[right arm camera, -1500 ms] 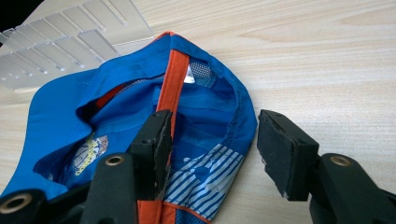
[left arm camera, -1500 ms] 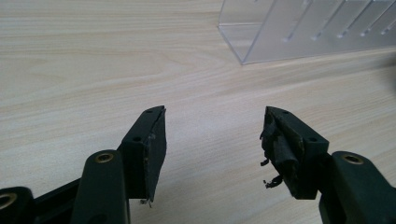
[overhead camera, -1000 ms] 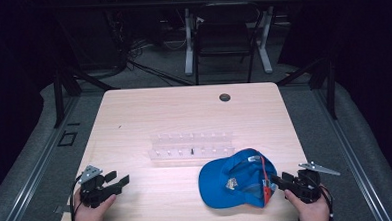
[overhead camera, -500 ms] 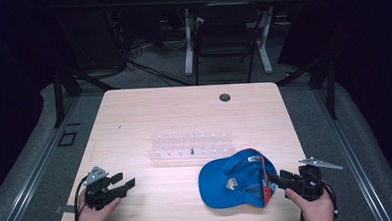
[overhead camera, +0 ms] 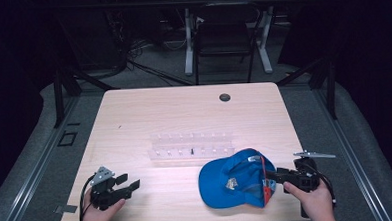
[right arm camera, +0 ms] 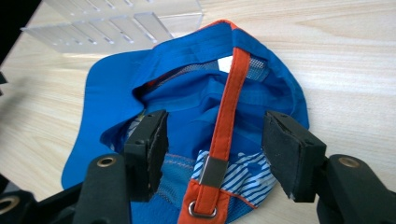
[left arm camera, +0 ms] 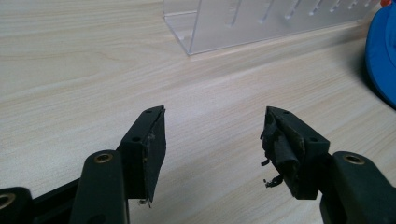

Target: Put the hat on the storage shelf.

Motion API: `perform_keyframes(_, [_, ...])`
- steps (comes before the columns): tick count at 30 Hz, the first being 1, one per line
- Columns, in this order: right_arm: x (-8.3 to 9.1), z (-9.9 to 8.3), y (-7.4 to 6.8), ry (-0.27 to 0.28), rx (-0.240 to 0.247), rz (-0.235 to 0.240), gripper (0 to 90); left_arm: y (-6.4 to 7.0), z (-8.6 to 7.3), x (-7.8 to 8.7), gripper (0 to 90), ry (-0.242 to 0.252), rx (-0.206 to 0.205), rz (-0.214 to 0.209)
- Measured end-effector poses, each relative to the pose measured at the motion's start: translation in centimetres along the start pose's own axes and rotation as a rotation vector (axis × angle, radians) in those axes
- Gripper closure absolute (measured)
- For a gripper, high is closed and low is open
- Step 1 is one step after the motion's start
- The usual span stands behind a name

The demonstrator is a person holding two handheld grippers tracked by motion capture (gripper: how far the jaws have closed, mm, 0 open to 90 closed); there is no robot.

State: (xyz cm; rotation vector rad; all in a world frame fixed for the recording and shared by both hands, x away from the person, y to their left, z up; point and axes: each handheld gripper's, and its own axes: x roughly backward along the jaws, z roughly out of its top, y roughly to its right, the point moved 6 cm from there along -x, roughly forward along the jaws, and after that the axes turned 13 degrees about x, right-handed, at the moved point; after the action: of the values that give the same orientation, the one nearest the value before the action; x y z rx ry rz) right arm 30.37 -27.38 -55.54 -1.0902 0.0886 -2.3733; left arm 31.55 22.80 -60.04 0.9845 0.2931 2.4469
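Right gripper (right arm camera: pixel 215 135) lies low, jaws wide astride the blue cap's (overhead camera: pixel 232 179) orange strap (right arm camera: pixel 229 107) — gripping nothing; left gripper (left arm camera: pixel 212 140) gapes empty

One blue cap (overhead camera: pixel 235 177), one clear rack (overhead camera: pixel 191 145), two hand-held grippers.

Blue cap (overhead camera: pixel 232 179) lies on table's near right part, just in front of clear rack's right end. Upside down in right gripper view (right arm camera: pixel 196 116): inside faces up, brim flat toward far left, mesh lining and white label visible. Orange strap (right arm camera: pixel 226 121) runs across open back, ends in metal buckle and ring at near edge. Blue-and-white striped patch beside buckle. Small printed logo on crown in high view. Cap's blue edge also at right of left gripper view (left arm camera: pixel 382 51).
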Motion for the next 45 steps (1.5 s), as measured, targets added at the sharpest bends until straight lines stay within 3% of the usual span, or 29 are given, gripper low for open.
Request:
perform_keyframes(8, [-0.1, 1.4, -0.2, -0.080, -0.037, 0.016, 44.6, -0.1, -0.1, -0.1, 40.0, -0.012, 0.001, 0.003])
perform_keyframes(21, [-0.8, 2.6, 0.3, -0.210, -0.048, -0.007, 48.5, -0.2, -0.1, -0.2, 40.0, -0.010, 0.004, 0.003])
perform_keyframes(29, [-2.2, 3.2, 0.5, -0.246, -0.078, 0.027, 54.2, -0.1, -0.2, -0.3, 40.0, -0.028, -0.003, 0.005])
perform_keyframes(45, [-5.0, 2.8, 1.2, -0.322, -0.128, 0.031, 56.1, -0.1, -0.2, -0.4, 40.0, -0.021, 0.001, 0.008])
